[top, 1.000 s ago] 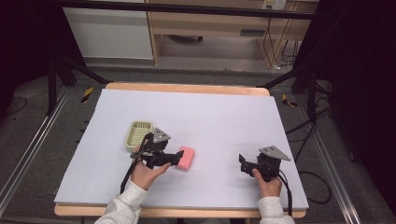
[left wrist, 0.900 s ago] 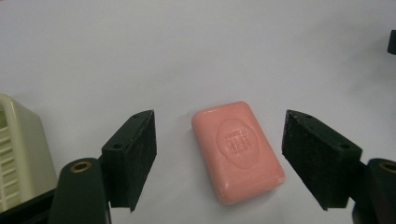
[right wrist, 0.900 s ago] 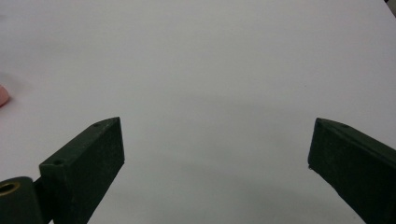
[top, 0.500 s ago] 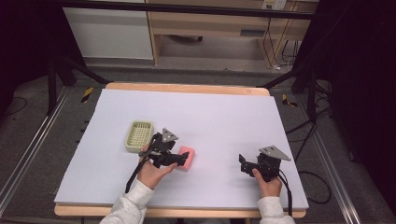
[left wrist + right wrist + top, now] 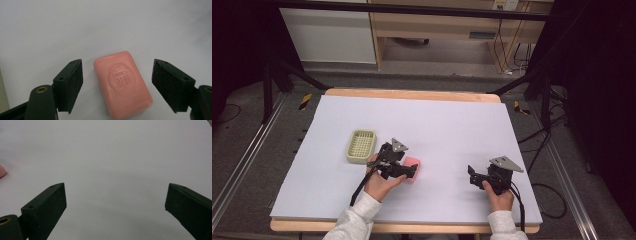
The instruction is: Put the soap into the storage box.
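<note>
Since a second ago the left gripper (image 5: 117,85) has slid rightward and lower toward the pink soap bar (image 5: 123,83), and its jaws have just been opening, so the bar now lies flat on the white table cover (image 5: 452,120) between the spread pads with a gap on either side. To do the pick well, I judge it should settle lower, centre the bar's long sides between the pads, then close squarely so the slick soap does not squirt out. Farther off, the right gripper (image 5: 473,175) rests open and empty, and the pale green soap dish (image 5: 361,146) waits just left of the bar.
</note>
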`<state>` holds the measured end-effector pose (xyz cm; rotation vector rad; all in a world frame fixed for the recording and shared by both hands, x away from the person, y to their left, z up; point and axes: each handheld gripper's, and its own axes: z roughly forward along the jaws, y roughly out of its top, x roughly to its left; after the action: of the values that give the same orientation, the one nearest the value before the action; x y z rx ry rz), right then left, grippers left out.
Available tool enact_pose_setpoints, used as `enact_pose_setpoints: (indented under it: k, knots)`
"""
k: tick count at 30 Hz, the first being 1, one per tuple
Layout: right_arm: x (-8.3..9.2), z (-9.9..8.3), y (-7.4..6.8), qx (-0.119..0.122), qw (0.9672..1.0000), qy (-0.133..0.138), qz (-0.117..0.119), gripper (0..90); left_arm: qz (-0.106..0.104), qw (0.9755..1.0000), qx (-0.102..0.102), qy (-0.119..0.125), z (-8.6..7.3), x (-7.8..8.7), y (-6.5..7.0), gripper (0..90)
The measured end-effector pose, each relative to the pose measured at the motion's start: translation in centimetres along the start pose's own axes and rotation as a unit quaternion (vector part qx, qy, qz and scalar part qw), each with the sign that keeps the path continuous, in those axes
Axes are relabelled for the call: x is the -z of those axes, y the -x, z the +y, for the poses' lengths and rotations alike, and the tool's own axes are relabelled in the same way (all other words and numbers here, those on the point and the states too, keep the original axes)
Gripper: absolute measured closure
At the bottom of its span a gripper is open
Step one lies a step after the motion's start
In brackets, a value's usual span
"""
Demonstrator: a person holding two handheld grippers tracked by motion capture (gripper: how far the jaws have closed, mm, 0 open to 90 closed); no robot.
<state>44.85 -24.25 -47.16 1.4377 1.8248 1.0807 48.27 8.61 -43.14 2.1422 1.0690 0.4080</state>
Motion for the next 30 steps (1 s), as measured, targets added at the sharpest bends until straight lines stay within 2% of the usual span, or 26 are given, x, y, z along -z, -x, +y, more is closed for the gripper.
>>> enact_pose_setpoints:
  k: [13,20,30]
  knots:
    - [0.0,0.0,0.0,0.000,1.0000,-0.001,-0.001,4.1,0.005,0.9997,0.000,-0.022,0.0,-1.1,0.2,20.3]
    - [0.0,0.0,0.0,-0.001,1.0000,-0.001,0.000,4.1,0.008,0.9995,0.008,-0.028,-0.1,-1.9,0.3,20.9]
    - [0.0,0.0,0.0,-0.001,1.0000,-0.002,0.000,4.1,0.009,0.9991,0.009,-0.041,-0.4,-2.7,0.5,24.0]
